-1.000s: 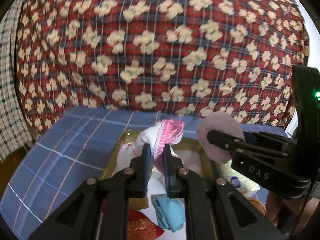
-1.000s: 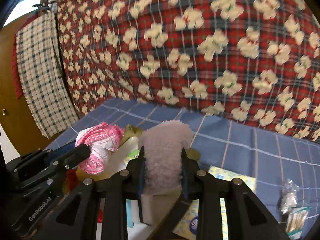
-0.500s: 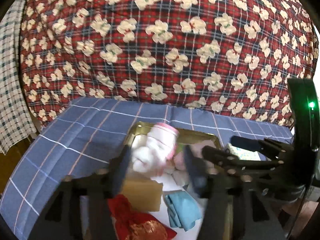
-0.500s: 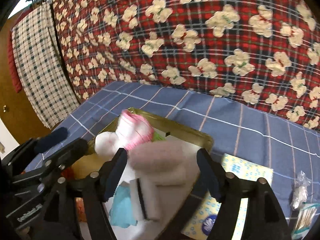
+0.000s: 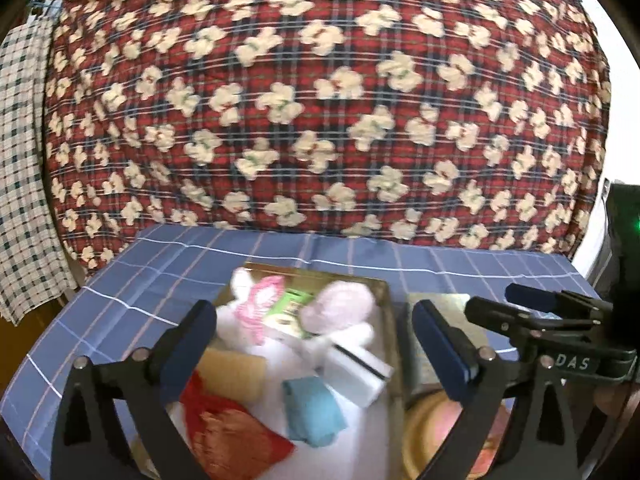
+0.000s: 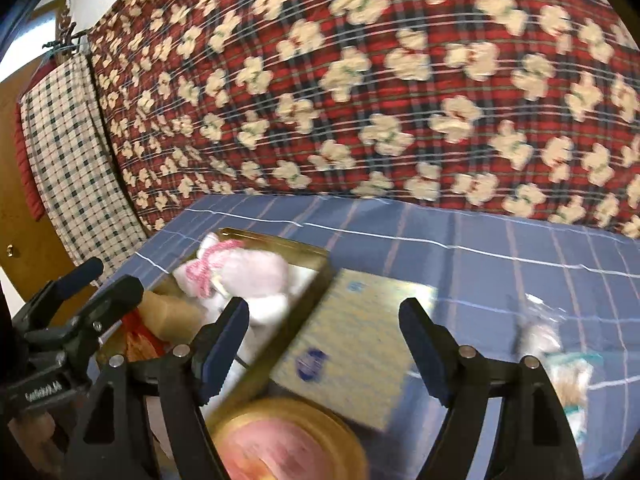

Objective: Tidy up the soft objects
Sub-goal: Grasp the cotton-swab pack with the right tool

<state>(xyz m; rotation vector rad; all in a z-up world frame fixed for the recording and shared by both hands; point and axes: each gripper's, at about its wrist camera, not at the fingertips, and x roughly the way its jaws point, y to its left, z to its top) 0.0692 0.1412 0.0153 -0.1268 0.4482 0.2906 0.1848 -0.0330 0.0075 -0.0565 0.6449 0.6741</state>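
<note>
A gold tray (image 5: 386, 312) on the blue checked cloth holds soft things: a pink-and-white knitted piece (image 5: 256, 304), a pale lilac fluffy pad (image 5: 340, 306), a white sponge (image 5: 358, 372), a blue cloth (image 5: 314, 410), a red-orange pouch (image 5: 228, 436) and a tan sponge (image 5: 232, 368). My left gripper (image 5: 314, 342) is open and empty above the tray. My right gripper (image 6: 324, 336) is open and empty, right of the tray (image 6: 316, 284), over a yellow patterned packet (image 6: 356, 344). The knitted piece (image 6: 208, 268) and the pad (image 6: 260, 276) also show in the right wrist view.
A red flowered quilt (image 5: 320, 100) hangs behind the table. A checked cloth (image 5: 20, 200) hangs at the left. A round gold-rimmed pink dish (image 6: 288, 444) lies near the front. Small plastic bags (image 6: 560, 356) lie at the right on the blue cloth (image 6: 480, 248).
Both grippers opened and dropped their loads into the tray: the left let go of the knitted piece, the right the lilac pad. Both pulled back and up.
</note>
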